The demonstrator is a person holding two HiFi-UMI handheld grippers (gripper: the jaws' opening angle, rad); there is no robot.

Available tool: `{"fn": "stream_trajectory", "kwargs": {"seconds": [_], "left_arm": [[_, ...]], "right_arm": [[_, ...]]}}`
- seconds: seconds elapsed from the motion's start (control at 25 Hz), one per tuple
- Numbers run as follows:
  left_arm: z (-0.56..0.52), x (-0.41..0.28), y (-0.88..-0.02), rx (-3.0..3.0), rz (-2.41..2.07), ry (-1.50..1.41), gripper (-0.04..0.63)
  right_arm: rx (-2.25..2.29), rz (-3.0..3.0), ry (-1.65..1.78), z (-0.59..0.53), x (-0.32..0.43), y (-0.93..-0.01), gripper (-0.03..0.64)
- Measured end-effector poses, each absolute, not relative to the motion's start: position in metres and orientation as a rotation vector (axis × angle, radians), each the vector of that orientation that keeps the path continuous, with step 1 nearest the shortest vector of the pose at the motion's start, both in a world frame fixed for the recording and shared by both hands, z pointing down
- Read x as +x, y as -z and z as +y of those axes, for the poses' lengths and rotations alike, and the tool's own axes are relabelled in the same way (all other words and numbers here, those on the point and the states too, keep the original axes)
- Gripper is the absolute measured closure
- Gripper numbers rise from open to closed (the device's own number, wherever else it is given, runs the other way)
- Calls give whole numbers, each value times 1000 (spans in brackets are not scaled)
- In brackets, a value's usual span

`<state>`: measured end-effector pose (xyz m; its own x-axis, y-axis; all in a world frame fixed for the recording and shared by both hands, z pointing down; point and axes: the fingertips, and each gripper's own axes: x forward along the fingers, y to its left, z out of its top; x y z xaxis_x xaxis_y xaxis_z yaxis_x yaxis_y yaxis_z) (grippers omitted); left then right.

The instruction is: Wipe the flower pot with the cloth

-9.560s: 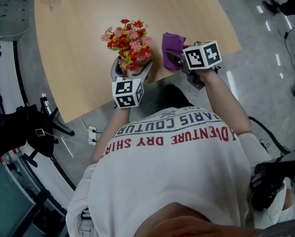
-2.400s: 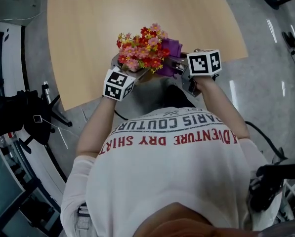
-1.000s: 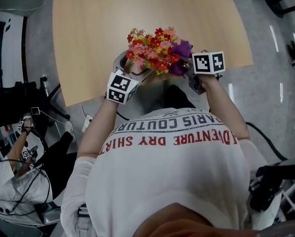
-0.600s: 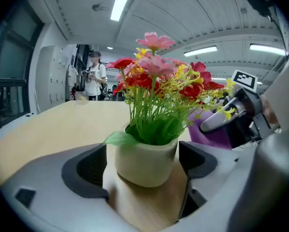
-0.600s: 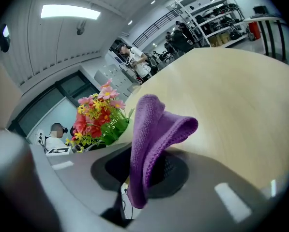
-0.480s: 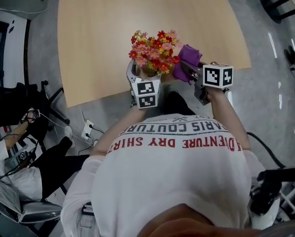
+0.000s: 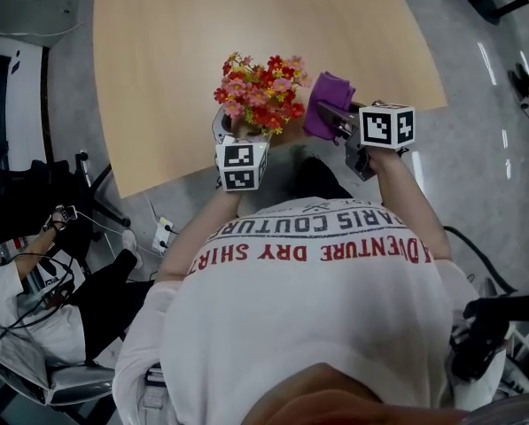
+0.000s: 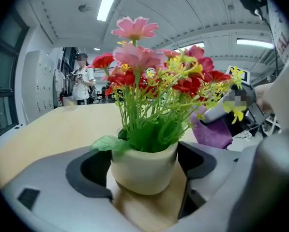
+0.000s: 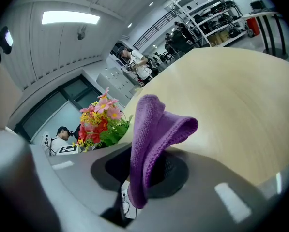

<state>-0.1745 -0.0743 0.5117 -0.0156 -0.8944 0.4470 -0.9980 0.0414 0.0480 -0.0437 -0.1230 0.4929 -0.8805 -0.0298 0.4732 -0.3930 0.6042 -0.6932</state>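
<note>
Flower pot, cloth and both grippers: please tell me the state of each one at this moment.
flower pot: upright, clamped between the jaws of the left gripper, flowers standing in it.
cloth: purple, folded over, pinched at its lower part, not touching the flower pot.
left gripper: closed on the flower pot, with jaws wide.
right gripper: closed on the cloth, held beside the flowers.

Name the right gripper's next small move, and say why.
Probably swing the right gripper toward the pot until the cloth touches its side: the cloth is pinched but apart from the pot, which the left gripper grips.
</note>
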Motion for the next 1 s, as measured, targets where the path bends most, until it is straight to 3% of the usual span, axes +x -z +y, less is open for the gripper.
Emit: {"fn": "stream_trajectory", "kwargs": {"seconds": [0.44, 1.0], "left_arm": [[-71, -176, -504, 2234, -1581, -550, 153], [-70, -178, -504, 2254, -1598, -516, 153]], "right_arm": [[128, -2410, -1273, -108, -68, -478, 557], [-35, -2339, -1299, -102, -110, -489, 557]]}}
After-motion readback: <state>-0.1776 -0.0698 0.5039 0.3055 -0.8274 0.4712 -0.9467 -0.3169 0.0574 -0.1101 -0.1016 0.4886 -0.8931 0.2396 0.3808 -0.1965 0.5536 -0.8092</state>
